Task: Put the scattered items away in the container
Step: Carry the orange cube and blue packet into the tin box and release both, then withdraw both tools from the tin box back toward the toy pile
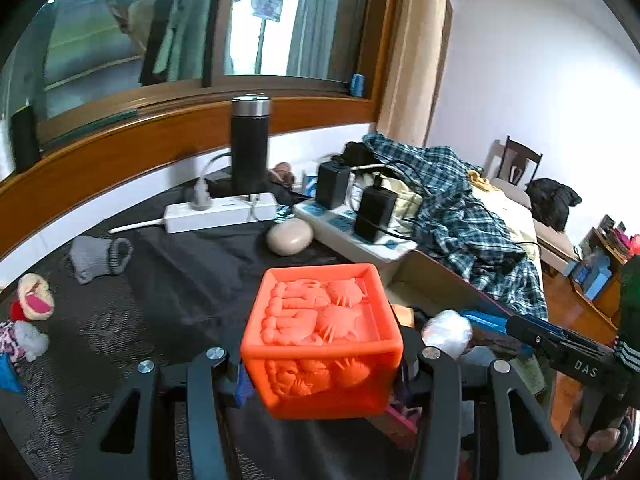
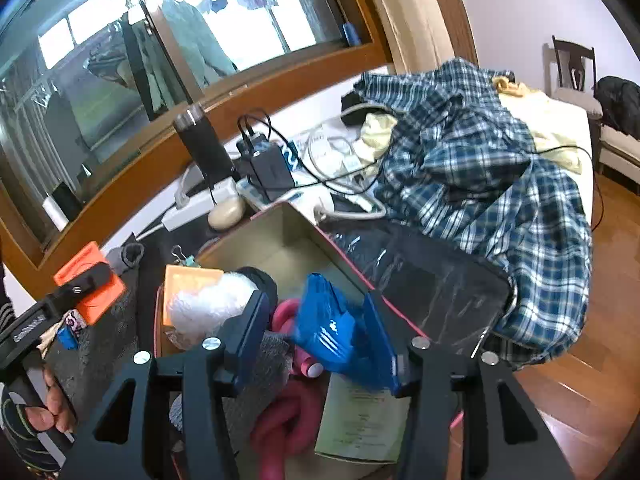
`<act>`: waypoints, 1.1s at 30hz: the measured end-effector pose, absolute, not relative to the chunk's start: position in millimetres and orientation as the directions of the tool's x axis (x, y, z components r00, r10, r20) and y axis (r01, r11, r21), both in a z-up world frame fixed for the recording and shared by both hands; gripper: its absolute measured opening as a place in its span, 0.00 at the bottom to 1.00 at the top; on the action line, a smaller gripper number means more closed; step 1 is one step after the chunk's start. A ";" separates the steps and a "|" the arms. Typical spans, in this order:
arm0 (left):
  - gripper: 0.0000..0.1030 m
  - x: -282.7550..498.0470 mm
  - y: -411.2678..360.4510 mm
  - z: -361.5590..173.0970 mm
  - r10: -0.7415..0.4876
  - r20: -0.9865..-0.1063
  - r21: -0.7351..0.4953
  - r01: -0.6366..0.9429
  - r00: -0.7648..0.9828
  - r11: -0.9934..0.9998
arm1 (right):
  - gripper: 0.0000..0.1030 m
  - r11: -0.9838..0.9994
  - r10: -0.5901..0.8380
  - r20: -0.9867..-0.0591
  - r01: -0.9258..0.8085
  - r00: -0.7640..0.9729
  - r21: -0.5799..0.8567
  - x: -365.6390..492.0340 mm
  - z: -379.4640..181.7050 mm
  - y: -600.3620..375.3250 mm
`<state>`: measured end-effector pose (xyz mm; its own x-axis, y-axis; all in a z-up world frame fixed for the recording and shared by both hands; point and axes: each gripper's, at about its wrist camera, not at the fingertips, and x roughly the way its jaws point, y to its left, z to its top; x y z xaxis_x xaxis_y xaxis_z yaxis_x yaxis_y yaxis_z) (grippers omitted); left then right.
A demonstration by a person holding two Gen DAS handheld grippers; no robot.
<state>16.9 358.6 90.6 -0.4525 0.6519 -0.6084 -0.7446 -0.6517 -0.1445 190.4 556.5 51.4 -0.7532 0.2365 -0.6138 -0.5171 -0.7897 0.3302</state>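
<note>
Left gripper (image 1: 320, 364) clamps orange cube (image 1: 322, 336) above dark cloth (image 1: 192, 272) | right gripper (image 2: 316, 340) spread wide around blue clip (image 2: 326, 330), over cardboard box (image 2: 276, 228)

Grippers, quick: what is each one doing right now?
Left gripper: closed on the orange cube.
Right gripper: open, a blue plastic piece between its fingers.

You have two claws in view, one per hand: the left claw (image 1: 320, 364) and the right claw (image 2: 320, 332); two orange cubes, one (image 1: 322, 340) held, one (image 2: 192, 284) in the single cardboard box (image 2: 288, 232); two white power strips (image 1: 220, 212) and (image 1: 352, 232); one black flask (image 1: 250, 144); one grey sock (image 1: 100, 258); one plaid shirt (image 2: 488, 168).
</note>
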 end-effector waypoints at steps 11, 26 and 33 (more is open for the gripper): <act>0.52 34.1 418.0 94.3 0.688 -0.611 -0.142 -0.801 -0.391 -0.581 | 0.53 -0.787 0.256 -0.579 -0.515 -0.774 0.340 199.7 57.8 560.3; 0.67 34.2 456.8 84.0 0.695 -0.636 -0.169 -0.819 -0.335 -0.549 | 0.53 -0.768 0.282 -0.573 -0.539 -0.769 0.346 204.7 57.5 570.4; 0.67 26.9 441.9 92.5 0.703 -0.614 -0.180 -0.804 -0.359 -0.567 | 0.53 -0.775 0.277 -0.578 -0.534 -0.767 0.337 200.8 55.3 564.8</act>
<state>26.9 441.9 92.5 -0.3587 0.7030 -0.6141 -0.8035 -0.5674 -0.1802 200.8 564.8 55.3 -0.7674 0.2771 -0.5782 -0.5341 -0.7753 0.3373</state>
